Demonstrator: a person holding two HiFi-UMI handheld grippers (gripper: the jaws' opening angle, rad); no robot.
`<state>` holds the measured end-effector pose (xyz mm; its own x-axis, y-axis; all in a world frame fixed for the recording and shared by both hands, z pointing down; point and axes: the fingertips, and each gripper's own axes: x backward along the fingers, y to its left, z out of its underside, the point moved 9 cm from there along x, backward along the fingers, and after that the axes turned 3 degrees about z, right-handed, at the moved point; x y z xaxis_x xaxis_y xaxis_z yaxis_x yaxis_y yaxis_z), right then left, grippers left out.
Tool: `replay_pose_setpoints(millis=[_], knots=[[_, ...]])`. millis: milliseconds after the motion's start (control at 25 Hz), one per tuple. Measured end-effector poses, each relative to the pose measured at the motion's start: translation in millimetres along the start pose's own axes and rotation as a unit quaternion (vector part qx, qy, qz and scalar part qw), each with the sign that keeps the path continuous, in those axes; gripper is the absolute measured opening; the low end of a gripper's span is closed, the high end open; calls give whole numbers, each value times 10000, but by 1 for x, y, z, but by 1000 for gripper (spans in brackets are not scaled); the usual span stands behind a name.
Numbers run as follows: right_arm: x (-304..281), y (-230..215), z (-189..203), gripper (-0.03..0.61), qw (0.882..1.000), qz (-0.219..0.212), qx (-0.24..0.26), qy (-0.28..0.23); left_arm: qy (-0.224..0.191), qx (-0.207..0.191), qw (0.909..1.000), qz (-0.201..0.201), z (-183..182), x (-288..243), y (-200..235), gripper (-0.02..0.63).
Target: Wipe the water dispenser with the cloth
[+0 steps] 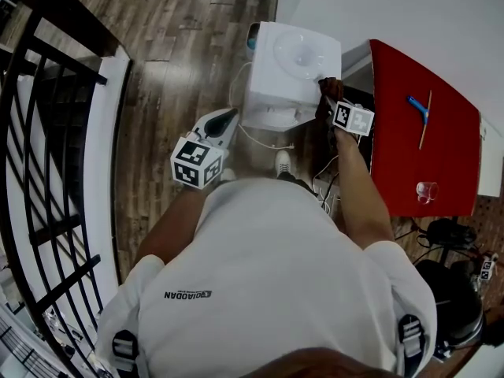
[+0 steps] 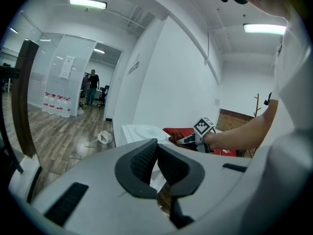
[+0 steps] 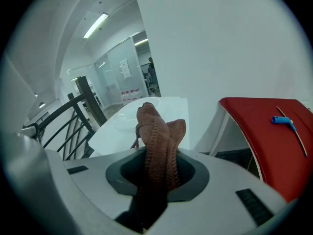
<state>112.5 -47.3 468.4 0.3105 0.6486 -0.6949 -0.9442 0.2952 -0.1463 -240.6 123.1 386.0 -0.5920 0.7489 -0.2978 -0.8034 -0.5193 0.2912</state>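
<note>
The white water dispenser stands on the wood floor ahead of me; its dished top fills the middle of the right gripper view. My right gripper is at the dispenser's right top edge, shut on a folded brown cloth that sticks out past the jaws over the top. In the head view the cloth touches that edge. My left gripper hangs to the left of the dispenser, apart from it, jaws shut with nothing in them. The left gripper view also shows the dispenser and the right gripper.
A red table stands right of the dispenser with a blue-handled tool and a small glass on it. A black railing runs along the left. White cables trail at the dispenser's foot. The white wall lies behind.
</note>
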Motion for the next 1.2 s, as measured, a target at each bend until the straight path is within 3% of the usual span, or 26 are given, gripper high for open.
replay_pose_setpoints(millis=[440, 640, 760, 920, 1200], knots=[[12, -37, 11, 89, 9976, 606, -306, 122, -29, 5, 10000, 48, 0, 2, 8, -3], [24, -36, 10, 89, 9968, 605, -458, -261, -22, 19, 10000, 64, 0, 8, 16, -3], [34, -18, 8, 88, 9961, 369, -508, -624, -19, 27, 10000, 79, 0, 10, 22, -3], [44, 36, 13, 89, 9938, -325, -471, -948, 7, 34, 9999, 113, 2, 14, 28, -3], [16, 149, 39, 89, 9886, -1408, 22, -535, 45, -16, 9998, 179, 10, 30, 37, -3]])
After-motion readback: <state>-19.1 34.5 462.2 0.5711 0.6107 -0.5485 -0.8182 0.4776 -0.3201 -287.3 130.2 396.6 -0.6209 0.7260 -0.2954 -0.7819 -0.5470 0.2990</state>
